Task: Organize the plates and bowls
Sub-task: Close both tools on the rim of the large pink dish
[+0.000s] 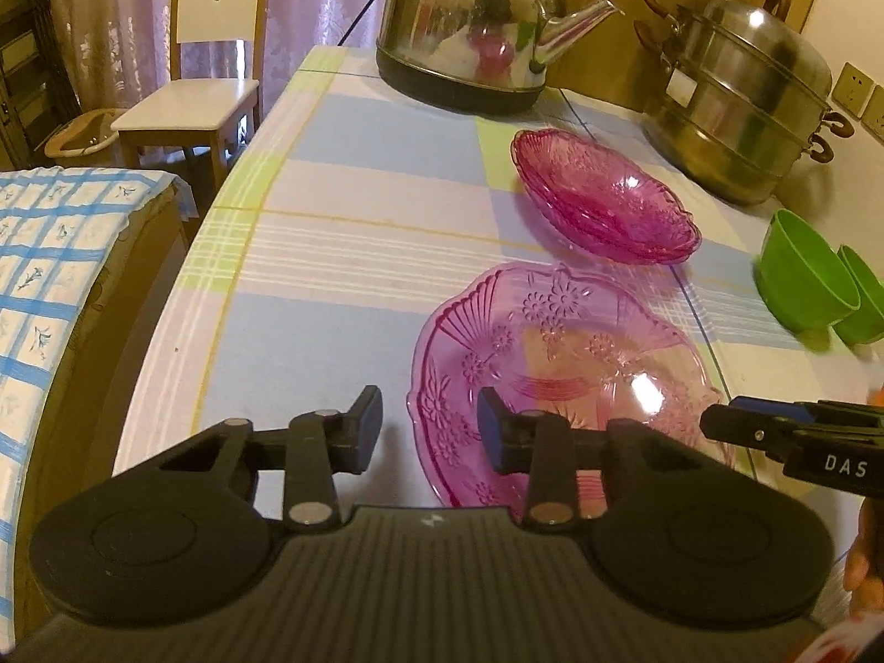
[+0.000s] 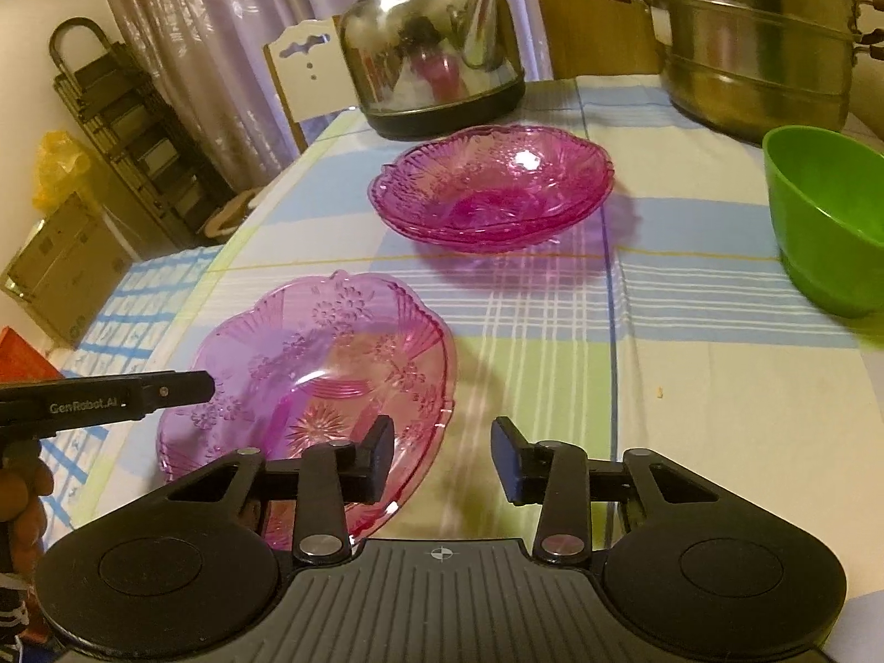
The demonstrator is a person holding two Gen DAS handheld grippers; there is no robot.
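Observation:
A light pink glass plate (image 1: 563, 353) (image 2: 326, 364) lies near the table's front. A darker pink stack of plates (image 1: 602, 199) (image 2: 492, 188) sits farther back. Green bowls (image 1: 806, 282) (image 2: 829, 210) stand at the right. My left gripper (image 1: 430, 425) is open, with its jaws straddling the light plate's left rim. My right gripper (image 2: 442, 458) is open, with its jaws straddling the plate's right rim. Each gripper shows in the other's view, the right one (image 1: 713, 420) and the left one (image 2: 210, 384). Whether any finger touches the plate I cannot tell.
A steel kettle (image 1: 469, 27) (image 2: 436, 50) and a steel steamer pot (image 1: 746, 99) (image 2: 757, 38) stand at the back of the checked tablecloth (image 1: 359, 221). A wooden chair (image 1: 204, 83) stands beyond the table's left edge. A blue checked cloth (image 1: 50, 254) lies to the left.

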